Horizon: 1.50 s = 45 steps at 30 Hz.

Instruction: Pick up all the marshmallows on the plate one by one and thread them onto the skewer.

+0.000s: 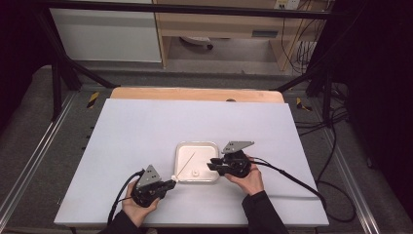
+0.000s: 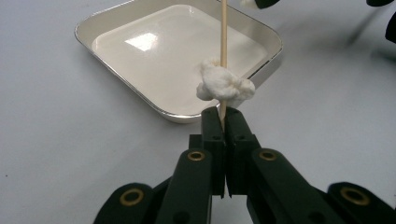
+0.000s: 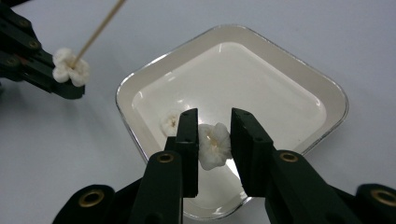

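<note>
A big white bench [image 1: 146,131] holds one shiny square tray [image 1: 182,148] near its front edge.

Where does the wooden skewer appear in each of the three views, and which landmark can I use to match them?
High view: the wooden skewer lies slanted over the white tray, its lower end in the left gripper.
Left gripper view: it rises upright at centre from the shut jaws, through a piece of popcorn.
Right gripper view: it slants across the top left corner.
Shared landmark: the white tray.
</note>
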Motion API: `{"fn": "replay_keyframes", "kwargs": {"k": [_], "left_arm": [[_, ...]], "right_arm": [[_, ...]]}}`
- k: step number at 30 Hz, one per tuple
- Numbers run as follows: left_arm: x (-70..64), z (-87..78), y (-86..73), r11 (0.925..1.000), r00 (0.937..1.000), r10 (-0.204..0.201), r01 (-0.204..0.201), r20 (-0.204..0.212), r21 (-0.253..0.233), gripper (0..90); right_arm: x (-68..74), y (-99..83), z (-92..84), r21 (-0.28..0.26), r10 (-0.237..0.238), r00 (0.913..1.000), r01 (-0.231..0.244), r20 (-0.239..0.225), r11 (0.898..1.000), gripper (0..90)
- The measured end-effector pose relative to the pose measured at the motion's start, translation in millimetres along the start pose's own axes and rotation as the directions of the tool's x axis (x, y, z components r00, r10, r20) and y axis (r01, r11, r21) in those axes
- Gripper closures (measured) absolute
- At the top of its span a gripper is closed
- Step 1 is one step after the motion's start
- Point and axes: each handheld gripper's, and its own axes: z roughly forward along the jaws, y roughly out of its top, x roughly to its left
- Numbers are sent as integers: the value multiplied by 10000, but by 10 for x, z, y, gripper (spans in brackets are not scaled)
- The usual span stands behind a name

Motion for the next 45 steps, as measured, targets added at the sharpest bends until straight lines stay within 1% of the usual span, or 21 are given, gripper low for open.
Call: {"fn": "replay_keyframes", "kwargs": {"k": [5, 10, 12, 16, 22, 29, 34, 37, 38, 41, 43, 45], "left_arm": [[-10, 1, 3, 10000, 10000, 63, -63, -4, -31, 885], [-10, 1, 4, 10000, 10000, 59, -59, 11, -66, 884], [-14, 1, 4, 9999, 10000, 53, -53, 17, -108, 885], [-19, -2, 5, 9999, 10000, 50, -50, 38, -143, 885], [-20, -3, 5, 9999, 10000, 72, -71, 34, -151, 885], [-21, -6, 7, 9998, 10000, 97, -97, 20, -179, 885], [-21, -12, 11, 9997, 9999, 129, -128, 39, -229, 885], [-26, -14, 11, 9996, 9999, 147, -146, 45, -247, 885], [-28, -13, 11, 9996, 9999, 141, -140, 31, -260, 885], [-30, -13, 12, 9995, 9999, 158, -157, 34, -262, 885], [-29, -12, 13, 9995, 9999, 151, -150, 41, -263, 885], [-30, -12, 14, 9995, 9999, 154, -152, 44, -267, 885]], "right_arm": [[0, 69, -113, -619, 334, 9990, -353, -304, 9975, 734], [-3, 133, -210, -1237, 751, 9943, -840, -752, 9888, 732], [-8, 152, -233, -1444, 838, 9929, -955, -848, 9849, 732], [-30, 197, -286, -1811, 1163, 9873, -1346, -1084, 9742, 731], [-76, 259, -349, -2310, 1622, 9770, -1911, -1382, 9540, 730], [-80, 315, -310, -2555, 1912, 9688, -2271, -1578, 9397, 727], [-72, 378, -229, -2584, 2120, 9590, -2566, -1883, 9313, 726], [-67, 408, -179, -2552, 2166, 9559, -2638, -1985, 9302, 726], [-66, 414, -158, -2563, 2244, 9511, -2758, -2125, 9264, 726], [-63, 419, -119, -2558, 2316, 9443, -2895, -2337, 9224, 728], [-59, 420, -102, -2514, 2311, 9440, -2889, -2357, 9238, 728], [-50, 423, -87, -2456, 2346, 9410, -2940, -2440, 9237, 728]]}}
